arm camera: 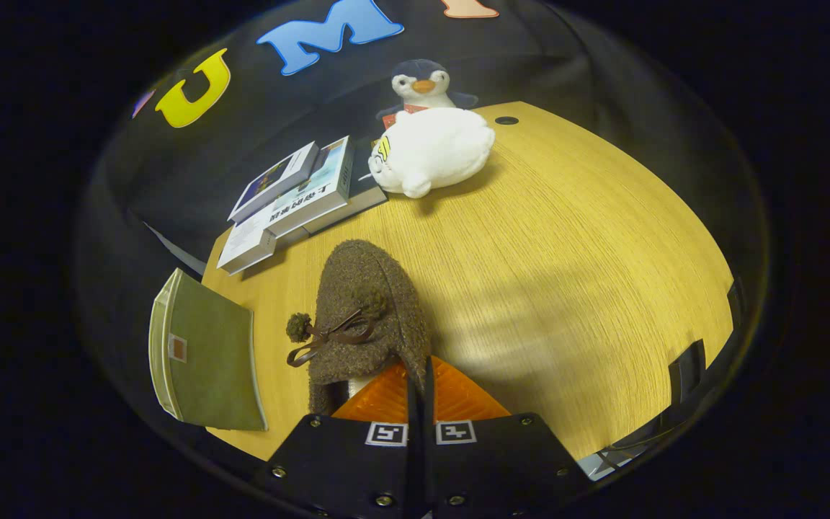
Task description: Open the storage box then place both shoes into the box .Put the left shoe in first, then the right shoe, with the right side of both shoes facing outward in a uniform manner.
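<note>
Gripper view — shoe (pixel 364 317) in claw (pixel 421 382)

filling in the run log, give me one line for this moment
gripper: shut on brown shoe, lifted above table | green box: beside the shoe, at table edge | shoes in box: cannot tell

Bare table (pixel 588 274) right of shoe (pixel 364 310); books (pixel 300 194) crowd left

The fuzzy shoe (pixel 368 310) is showing up brown with a darker brown bow, the box (pixel 206 353) is looking olive green, and the wood-grain table (pixel 566 274) is glowing yellowish under a white plush (pixel 433 150).
</note>
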{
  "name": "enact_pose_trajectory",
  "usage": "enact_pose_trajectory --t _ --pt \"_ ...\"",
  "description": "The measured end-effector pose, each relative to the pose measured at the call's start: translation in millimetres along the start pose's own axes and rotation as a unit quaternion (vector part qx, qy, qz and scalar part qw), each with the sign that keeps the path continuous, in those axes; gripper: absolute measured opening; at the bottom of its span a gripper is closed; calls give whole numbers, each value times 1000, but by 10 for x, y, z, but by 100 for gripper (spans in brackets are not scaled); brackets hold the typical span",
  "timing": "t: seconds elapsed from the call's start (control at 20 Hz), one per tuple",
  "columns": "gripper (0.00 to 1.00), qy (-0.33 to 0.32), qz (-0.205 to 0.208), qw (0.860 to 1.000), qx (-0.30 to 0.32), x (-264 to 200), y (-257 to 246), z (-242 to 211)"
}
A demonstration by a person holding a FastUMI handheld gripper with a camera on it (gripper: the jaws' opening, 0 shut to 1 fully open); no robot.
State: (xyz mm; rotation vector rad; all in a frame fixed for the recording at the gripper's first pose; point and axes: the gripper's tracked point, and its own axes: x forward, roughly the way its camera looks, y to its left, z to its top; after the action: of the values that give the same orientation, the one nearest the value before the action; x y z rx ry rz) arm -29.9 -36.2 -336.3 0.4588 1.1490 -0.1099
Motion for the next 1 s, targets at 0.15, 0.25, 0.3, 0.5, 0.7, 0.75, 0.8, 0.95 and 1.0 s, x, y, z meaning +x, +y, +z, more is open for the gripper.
enact_pose_trajectory --t 0.15,0.25,0.3,0.5,0.7,0.75,0.8,0.95,1.0 --pt "0 -11 8 1000 12 -136 263 86" --pt "0 -18 17 1000 16 -203 471 136" --pt "0 -21 20 999 16 -229 569 145" --pt "0 -26 32 999 9 -321 975 166" --pt "0 -34 45 998 -3 -412 1398 193" --pt "0 -34 49 998 -5 -427 1508 189" --pt "0 -35 56 998 -7 -461 1642 179" --pt "0 -40 78 996 -9 -527 2000 168" --pt "0 -41 83 996 -11 -542 2109 153"
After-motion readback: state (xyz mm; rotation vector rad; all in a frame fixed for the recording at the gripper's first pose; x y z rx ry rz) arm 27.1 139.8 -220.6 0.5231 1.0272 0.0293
